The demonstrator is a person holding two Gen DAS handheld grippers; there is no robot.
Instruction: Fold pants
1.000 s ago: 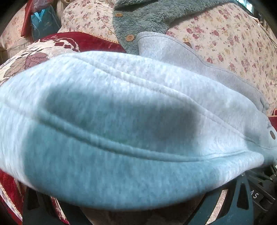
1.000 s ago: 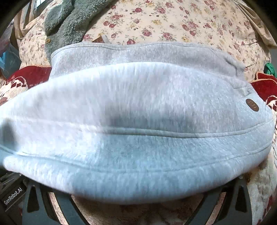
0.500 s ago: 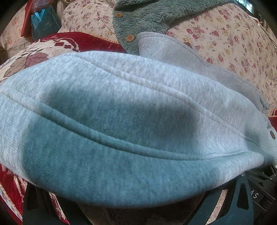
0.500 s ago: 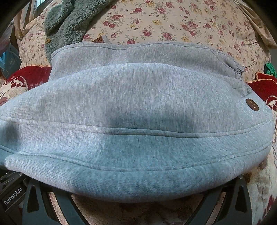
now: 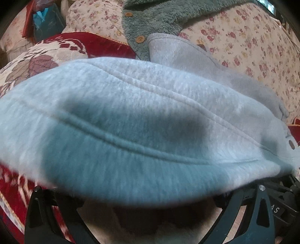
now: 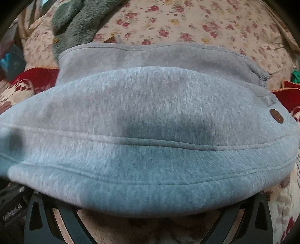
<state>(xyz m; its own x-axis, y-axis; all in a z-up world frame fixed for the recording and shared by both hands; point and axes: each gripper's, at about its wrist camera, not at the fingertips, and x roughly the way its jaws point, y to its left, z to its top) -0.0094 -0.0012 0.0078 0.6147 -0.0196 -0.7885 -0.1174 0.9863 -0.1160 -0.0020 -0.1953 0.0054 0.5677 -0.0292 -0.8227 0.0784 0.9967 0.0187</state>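
**Folded edge over both grippers, and a fold that could slump**

Down at the left gripper (image 5: pixel 150 215), the grey pants (image 5: pixel 140 122) lie right across the fingers, so thick that the tips are buried. Only the dark finger bases (image 5: pixel 262 210) stick out below the cloth, standing wide of each other. Whether the tips pinch a layer underneath or simply carry the fold, I cannot tell. The right gripper (image 6: pixel 150 221) looks the same: its finger bases (image 6: pixel 39 215) are spread, the hem roll (image 6: pixel 150 193) drapes over them, and the grip itself is hidden.

The trouble I would expect is slippage. The fleece is bulky and soft, and if either tool holds only the outer layer, the inner layers could sag out and the fold would land crooked. Uneven travel between the two hands would skew the edge, since both carry the same long roll. The blur in the cloth suggests motion, which makes a loose hold riskier.

Both tools appear low and roughly level, pointing forward across the sofa, side by side beneath the fold.

Ahead of the fingers, past the near roll, the waistband (image 6: pixel 159 56) lies on the floral cover (image 6: pixel 206 24). A small brown patch (image 6: pixel 276 114) sits forward and to the right gripper's right. Further forward, to the left, rests a green fleece jacket (image 5: pixel 159 16), touching the pants, with a red patterned cushion (image 5: pixel 97 44) to the left gripper's left.
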